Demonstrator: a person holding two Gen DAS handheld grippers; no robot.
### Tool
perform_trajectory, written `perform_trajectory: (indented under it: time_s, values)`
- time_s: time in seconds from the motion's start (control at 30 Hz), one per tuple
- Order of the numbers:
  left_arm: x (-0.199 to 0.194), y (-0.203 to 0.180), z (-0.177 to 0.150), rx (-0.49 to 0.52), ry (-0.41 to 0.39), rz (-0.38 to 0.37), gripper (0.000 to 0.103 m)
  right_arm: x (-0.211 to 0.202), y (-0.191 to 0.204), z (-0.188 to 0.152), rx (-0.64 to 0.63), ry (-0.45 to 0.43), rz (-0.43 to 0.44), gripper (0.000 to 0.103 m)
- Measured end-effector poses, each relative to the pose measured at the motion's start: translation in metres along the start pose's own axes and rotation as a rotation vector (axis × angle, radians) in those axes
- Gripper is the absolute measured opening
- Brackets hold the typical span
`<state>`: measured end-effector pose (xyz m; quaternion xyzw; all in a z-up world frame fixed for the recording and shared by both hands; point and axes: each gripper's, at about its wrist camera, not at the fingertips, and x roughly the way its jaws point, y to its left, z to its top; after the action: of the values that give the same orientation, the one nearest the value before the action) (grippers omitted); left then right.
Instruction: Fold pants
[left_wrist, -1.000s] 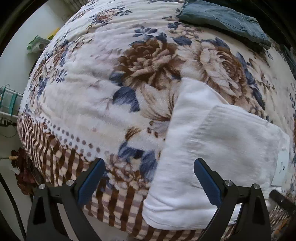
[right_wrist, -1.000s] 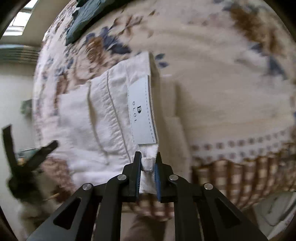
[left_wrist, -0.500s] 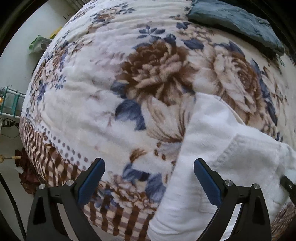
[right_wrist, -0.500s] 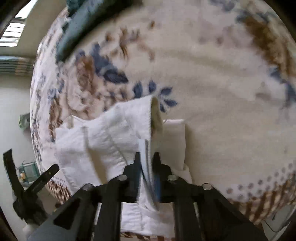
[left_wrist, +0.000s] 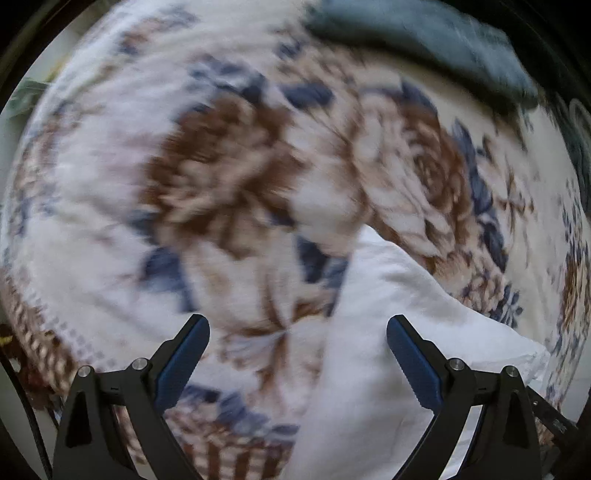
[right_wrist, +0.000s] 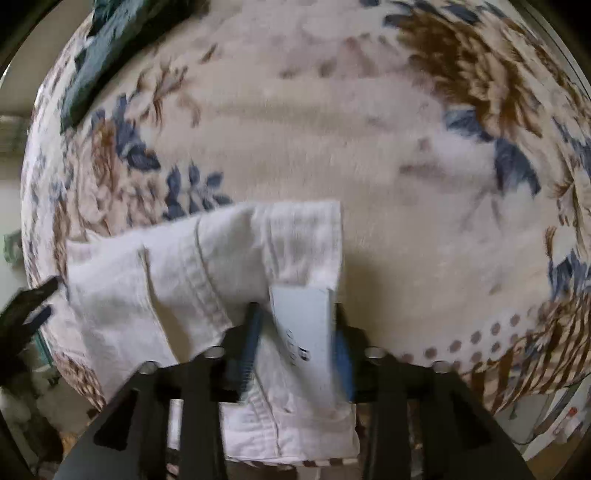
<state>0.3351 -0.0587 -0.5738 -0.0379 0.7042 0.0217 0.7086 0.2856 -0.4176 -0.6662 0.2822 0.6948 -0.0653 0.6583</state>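
The white folded pants (left_wrist: 399, 332) lie on the floral blanket (left_wrist: 221, 184) near its front edge. My left gripper (left_wrist: 297, 354) is open and empty, its right finger over the pants' left part. In the right wrist view the pants (right_wrist: 207, 266) show a pale label (right_wrist: 306, 325) at the waistband. My right gripper (right_wrist: 295, 339) has its jaws parted around the label end of the waistband, which still lies between them. The view is blurred by motion.
A folded dark blue-grey garment (left_wrist: 424, 40) lies at the far side of the blanket, also seen in the right wrist view (right_wrist: 110, 48). The blanket's brown striped border (right_wrist: 517, 350) marks the front edge. The left gripper shows at the left of the right wrist view (right_wrist: 26, 314).
My right gripper was shut on the waistband and has opened after carrying it forward over the pants. My left gripper moved forward over the blanket, staying open.
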Motion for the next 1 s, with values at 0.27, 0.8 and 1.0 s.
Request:
perform_trajectory:
  time_s: [0.27,0.8,1.0]
  values:
    - [0.04,-0.003,0.036,-0.016,0.024,-0.238,0.029,0.01,-0.026,0.005,0.148,0.003,0.058,0.039]
    - [-0.032,0.005,-0.022,0.114,-0.078,-0.177,0.071,-0.03,-0.06,-0.088,0.449,0.001,0.078,0.073]
    - [0.007,0.014,-0.051,0.075,0.04,-0.166,0.071,0.042,-0.046,-0.112,0.561,0.084,0.232,0.031]
